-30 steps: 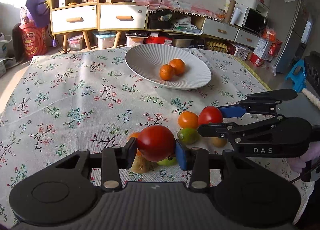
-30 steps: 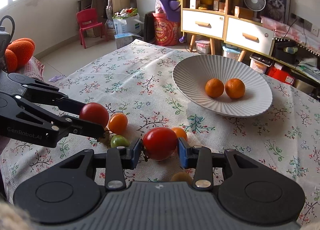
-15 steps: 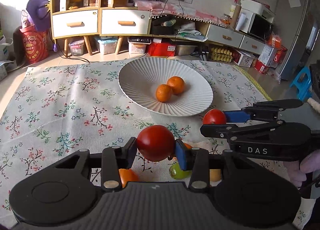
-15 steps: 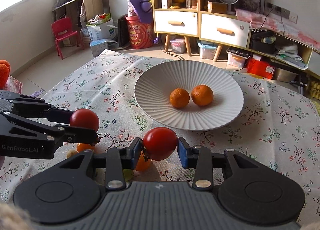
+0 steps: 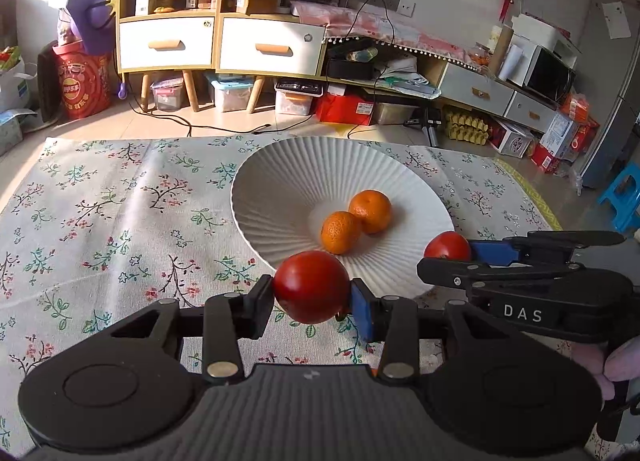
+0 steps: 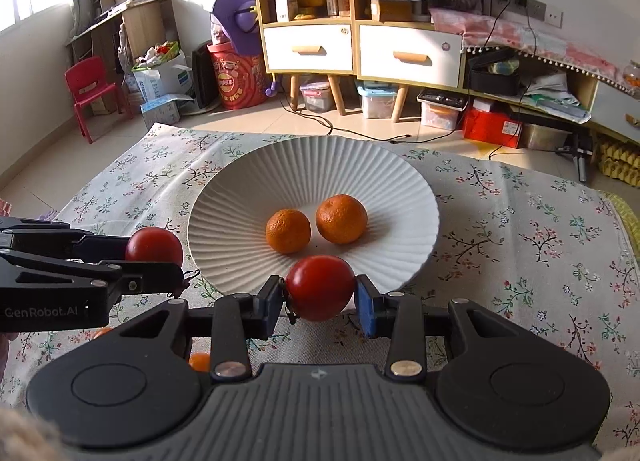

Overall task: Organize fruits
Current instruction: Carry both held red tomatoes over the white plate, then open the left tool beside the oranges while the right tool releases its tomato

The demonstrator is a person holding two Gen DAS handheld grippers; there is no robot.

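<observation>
A: Tongs status? Left first.
B: Left gripper (image 5: 312, 299) clamped on left tomato (image 5: 311, 285), pads pressing both sides. It hangs at the near left rim of the plate (image 5: 280, 189).
A: Right one?
B: Right gripper (image 6: 320, 303) clamped on right tomato (image 6: 320, 287), at the near rim, further right. Grippers sit side by side, apart.
A: Plate contents?
B: Two oranges, touching: left orange (image 6: 288, 231), nearer, right orange (image 6: 341, 219), farther. Plate sits on the floral cloth (image 6: 520, 229).
A: Anything loose?
B: One small orange fruit (image 6: 199, 361) on the cloth near side, mostly hidden behind the right gripper's body.
</observation>
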